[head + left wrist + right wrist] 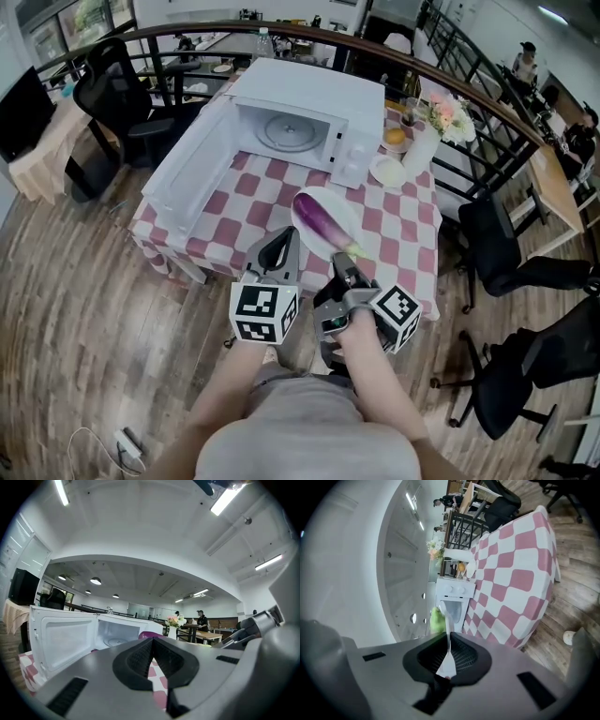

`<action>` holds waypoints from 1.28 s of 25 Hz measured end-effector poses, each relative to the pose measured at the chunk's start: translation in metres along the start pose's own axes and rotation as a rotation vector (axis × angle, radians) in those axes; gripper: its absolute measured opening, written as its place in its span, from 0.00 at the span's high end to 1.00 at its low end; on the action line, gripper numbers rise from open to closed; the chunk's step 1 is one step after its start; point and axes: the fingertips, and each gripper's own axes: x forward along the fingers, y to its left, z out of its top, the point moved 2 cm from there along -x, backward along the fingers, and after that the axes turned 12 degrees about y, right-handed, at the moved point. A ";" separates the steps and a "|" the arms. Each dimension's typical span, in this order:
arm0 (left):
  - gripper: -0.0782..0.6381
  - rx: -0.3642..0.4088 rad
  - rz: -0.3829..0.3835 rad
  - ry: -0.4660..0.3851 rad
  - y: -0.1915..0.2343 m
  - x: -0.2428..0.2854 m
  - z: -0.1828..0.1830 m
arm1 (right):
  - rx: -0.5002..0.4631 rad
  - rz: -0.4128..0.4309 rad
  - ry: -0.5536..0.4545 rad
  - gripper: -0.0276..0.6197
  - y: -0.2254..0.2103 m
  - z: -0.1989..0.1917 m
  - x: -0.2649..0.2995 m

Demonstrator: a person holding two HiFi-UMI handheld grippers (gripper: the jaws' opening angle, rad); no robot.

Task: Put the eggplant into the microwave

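A purple eggplant [322,222] with a green stem lies on a white plate [344,208] held above the checked table's near edge. My right gripper [345,265] is shut on the plate's near rim. In the right gripper view, the thin rim [448,639] stands between the pads and the green stem [436,619] shows just beyond. Just left of the plate, my left gripper [281,246] is shut and holds nothing. The white microwave [291,94] stands at the table's far side, its door [192,159] swung wide to the left and its glass turntable [284,131] bare. The left gripper view shows the eggplant [149,634] past the jaw tips.
Right of the microwave stand a flower vase [427,141], a small white plate [387,170] and an orange item [395,136]. Black office chairs [511,253] are at the right and far left. A curved railing [450,84] runs behind the table [403,225].
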 end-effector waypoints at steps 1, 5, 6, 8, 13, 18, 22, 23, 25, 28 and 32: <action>0.88 0.002 -0.003 0.001 0.006 0.001 0.002 | 0.000 -0.001 -0.003 0.90 0.001 -0.003 0.006; 0.88 0.015 -0.020 0.005 0.030 0.005 0.009 | -0.001 -0.002 -0.015 0.90 0.008 -0.013 0.030; 0.88 0.018 -0.024 0.005 0.036 0.006 0.011 | -0.001 -0.002 -0.019 0.90 0.010 -0.015 0.035; 0.88 0.022 -0.034 0.006 0.045 0.008 0.013 | 0.000 0.002 -0.029 0.90 0.012 -0.019 0.045; 0.88 0.030 -0.054 0.012 0.066 0.009 0.016 | 0.015 0.018 -0.060 0.90 0.018 -0.027 0.064; 0.88 0.021 -0.054 0.014 0.081 0.008 0.015 | 0.019 -0.006 -0.073 0.90 0.014 -0.030 0.072; 0.88 0.021 -0.050 0.009 0.090 0.013 0.019 | 0.020 -0.017 -0.077 0.90 0.015 -0.029 0.082; 0.88 0.023 -0.049 0.008 0.092 0.015 0.020 | 0.020 -0.020 -0.075 0.90 0.015 -0.027 0.086; 0.88 0.022 -0.047 0.004 0.096 0.021 0.022 | 0.018 -0.026 -0.068 0.90 0.014 -0.024 0.095; 0.88 0.021 -0.042 0.006 0.102 0.030 0.025 | 0.012 -0.030 -0.061 0.90 0.016 -0.020 0.108; 0.88 0.024 -0.036 0.015 0.114 0.045 0.028 | 0.011 -0.035 -0.056 0.90 0.017 -0.012 0.128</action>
